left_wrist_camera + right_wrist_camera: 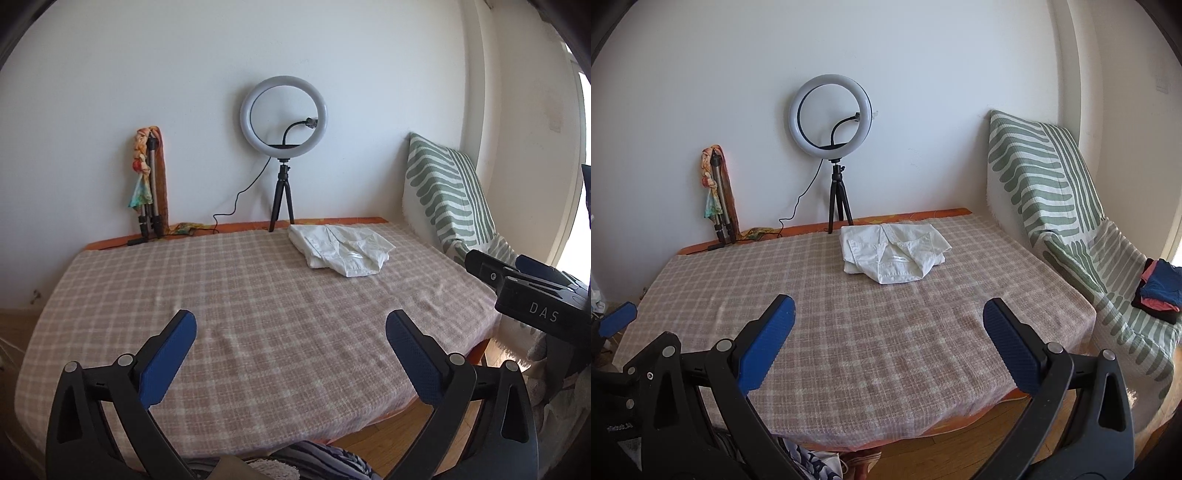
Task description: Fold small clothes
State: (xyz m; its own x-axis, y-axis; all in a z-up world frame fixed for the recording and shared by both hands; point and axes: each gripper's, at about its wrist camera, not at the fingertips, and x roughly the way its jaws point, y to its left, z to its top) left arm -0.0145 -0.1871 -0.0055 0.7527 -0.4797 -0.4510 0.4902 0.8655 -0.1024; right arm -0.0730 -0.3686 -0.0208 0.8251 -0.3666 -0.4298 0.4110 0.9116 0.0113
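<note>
A ring light [830, 115] stands on its small black tripod [839, 201] at the wall. Left of it leans a folded tripod [720, 195] wrapped in a colourful scarf [710, 184]. On the right, a green-striped throw [1045, 184] covers the seat.

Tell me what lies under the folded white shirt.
The white shirt rests on the checked blanket near the far edge. An orange layer shows beyond the blanket's edge. What lies beneath is covered.
</note>
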